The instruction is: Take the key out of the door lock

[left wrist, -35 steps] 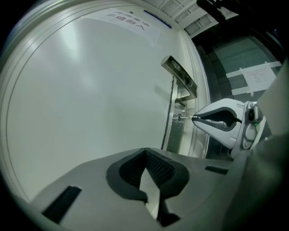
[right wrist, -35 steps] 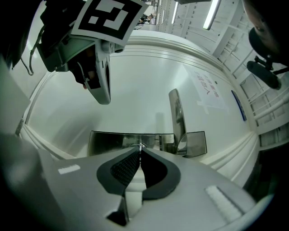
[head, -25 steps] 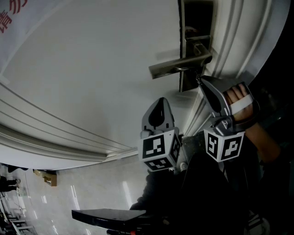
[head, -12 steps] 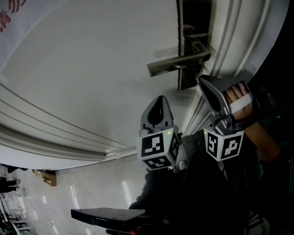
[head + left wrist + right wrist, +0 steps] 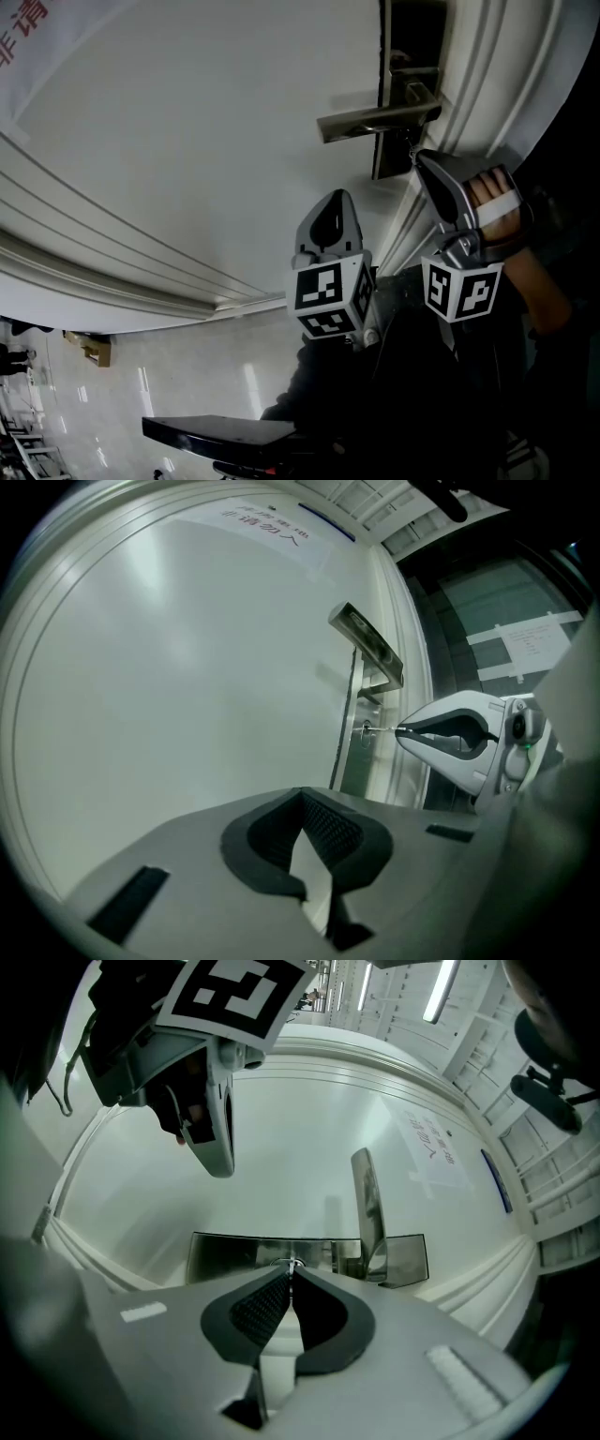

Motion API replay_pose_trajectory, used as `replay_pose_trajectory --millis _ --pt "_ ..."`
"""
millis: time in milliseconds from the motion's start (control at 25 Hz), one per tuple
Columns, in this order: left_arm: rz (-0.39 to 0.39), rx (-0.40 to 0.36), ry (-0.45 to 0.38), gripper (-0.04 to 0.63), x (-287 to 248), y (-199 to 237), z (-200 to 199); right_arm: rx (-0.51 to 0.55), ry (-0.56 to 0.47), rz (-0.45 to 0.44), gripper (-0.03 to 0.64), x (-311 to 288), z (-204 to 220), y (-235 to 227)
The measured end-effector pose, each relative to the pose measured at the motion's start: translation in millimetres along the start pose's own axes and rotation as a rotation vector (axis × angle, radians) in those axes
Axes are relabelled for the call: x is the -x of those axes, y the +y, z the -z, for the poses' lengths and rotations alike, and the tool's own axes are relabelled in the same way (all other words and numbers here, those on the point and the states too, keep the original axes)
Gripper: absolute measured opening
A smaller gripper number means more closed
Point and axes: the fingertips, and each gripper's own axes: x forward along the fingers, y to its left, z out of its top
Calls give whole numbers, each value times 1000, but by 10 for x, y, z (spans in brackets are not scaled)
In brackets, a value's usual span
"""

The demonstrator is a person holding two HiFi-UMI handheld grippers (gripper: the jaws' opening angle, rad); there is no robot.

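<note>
The white door carries a metal lever handle on a dark lock plate. In the left gripper view the thin key sticks out of the lock plate below the handle. My right gripper is shut on the key, its tips right at the lock plate. My left gripper hangs lower and to the left, off the door, shut with nothing in it.
Raised door moulding runs along the lower left. The door frame stands to the right of the lock. A pale tiled floor and a dark flat object lie below. A paper notice is stuck on the door.
The whole head view has shifted slightly right. Both grippers hold nearly the same places; the right one stays at the lock below the handle.
</note>
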Motion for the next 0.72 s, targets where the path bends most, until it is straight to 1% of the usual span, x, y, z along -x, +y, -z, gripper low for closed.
replay_pose_trajectory --millis 720 --pt "-2 -17 -10 0 -36 24 -55 -5 -11 -5 12 20 -11 -6"
